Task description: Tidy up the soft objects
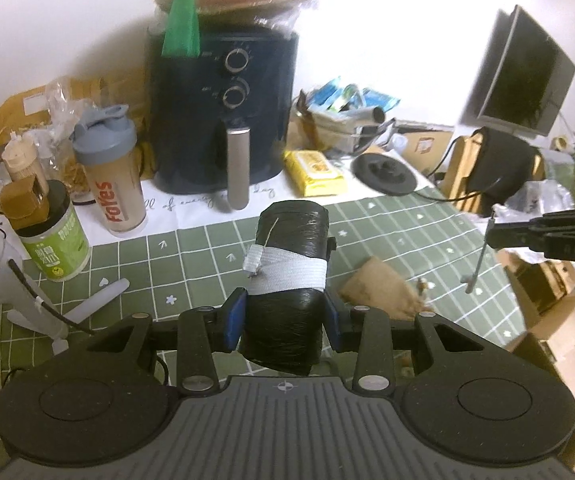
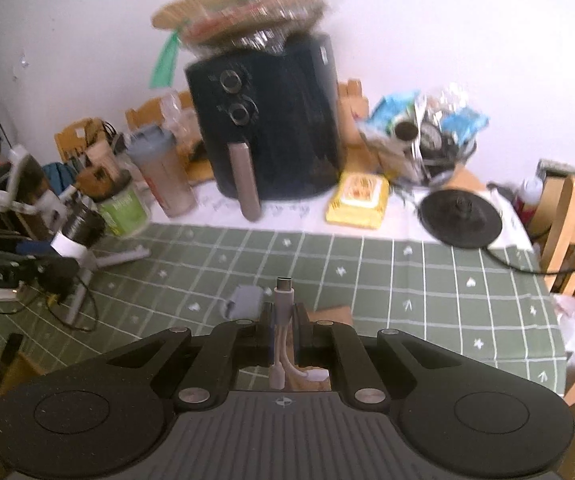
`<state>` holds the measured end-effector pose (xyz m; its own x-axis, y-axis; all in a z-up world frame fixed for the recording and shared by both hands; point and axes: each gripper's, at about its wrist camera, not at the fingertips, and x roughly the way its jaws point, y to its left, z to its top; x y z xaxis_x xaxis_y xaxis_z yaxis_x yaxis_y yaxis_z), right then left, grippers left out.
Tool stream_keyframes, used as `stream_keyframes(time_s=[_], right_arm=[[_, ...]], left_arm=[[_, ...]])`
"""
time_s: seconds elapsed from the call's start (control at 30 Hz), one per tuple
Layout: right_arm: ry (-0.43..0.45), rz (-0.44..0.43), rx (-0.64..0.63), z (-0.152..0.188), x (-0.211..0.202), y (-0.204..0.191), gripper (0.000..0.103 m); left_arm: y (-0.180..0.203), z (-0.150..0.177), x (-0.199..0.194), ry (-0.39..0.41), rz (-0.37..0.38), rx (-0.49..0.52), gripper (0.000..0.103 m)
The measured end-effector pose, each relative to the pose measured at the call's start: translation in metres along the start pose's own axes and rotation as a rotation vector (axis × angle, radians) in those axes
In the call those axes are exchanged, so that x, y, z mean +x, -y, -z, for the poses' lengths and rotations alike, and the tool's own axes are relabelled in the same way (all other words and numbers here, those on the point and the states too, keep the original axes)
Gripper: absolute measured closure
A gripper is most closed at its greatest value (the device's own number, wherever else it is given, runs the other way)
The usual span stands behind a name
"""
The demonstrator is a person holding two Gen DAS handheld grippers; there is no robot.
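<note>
Left tongs (image 1: 283, 318) clamp the black roll (image 1: 287, 280) — long axis pointing away toward the counter's (image 1: 407, 240) far edge. Right tongs (image 2: 283, 320) pinch the grey cable plug (image 2: 284, 296), tip forward — roll off to their left.

Green checked table (image 1: 387, 220) — air fryer (image 1: 223, 112), shaker bottle (image 1: 111, 176)

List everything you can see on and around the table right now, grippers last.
Bag roll: 1, black with a grey band, in the left gripper.
USB-C cable: 1, grey, in the right gripper.
Air fryer: 1, dark blue, back centre.
Shaker bottle: 1, clear with a grey lid, left of the fryer.
Green-label jar: 1, black lid, far left.
Wipes pack: 1, yellow, right of the fryer.
Round lid: 1, black, right of the wipes.
Tablecloth: 1, green grid.
Left gripper: shut on the roll.
Right gripper: shut on the cable.
</note>
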<state>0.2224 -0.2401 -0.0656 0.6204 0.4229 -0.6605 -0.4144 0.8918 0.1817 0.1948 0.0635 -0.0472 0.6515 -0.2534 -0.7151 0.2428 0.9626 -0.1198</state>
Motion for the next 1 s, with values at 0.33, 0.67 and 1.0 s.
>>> stream_keyframes(time_s=[0.33, 0.67, 1.0], right_arm=[[0.059, -0.097, 0.006, -0.004, -0.067, -0.034, 0.093], [0.008, -0.207, 0.024, 0.03, -0.086, -0.07, 0.093], [-0.044, -0.286, 0.042, 0.055, -0.091, -0.091, 0.092]], left_arm=[[0.021, 0.015, -0.043, 0.012, 0.05, -0.009, 0.064], [0.038, 0.048, -0.061, -0.041, 0.082, -0.031, 0.064], [0.048, 0.077, -0.072, -0.094, 0.086, -0.057, 0.064]])
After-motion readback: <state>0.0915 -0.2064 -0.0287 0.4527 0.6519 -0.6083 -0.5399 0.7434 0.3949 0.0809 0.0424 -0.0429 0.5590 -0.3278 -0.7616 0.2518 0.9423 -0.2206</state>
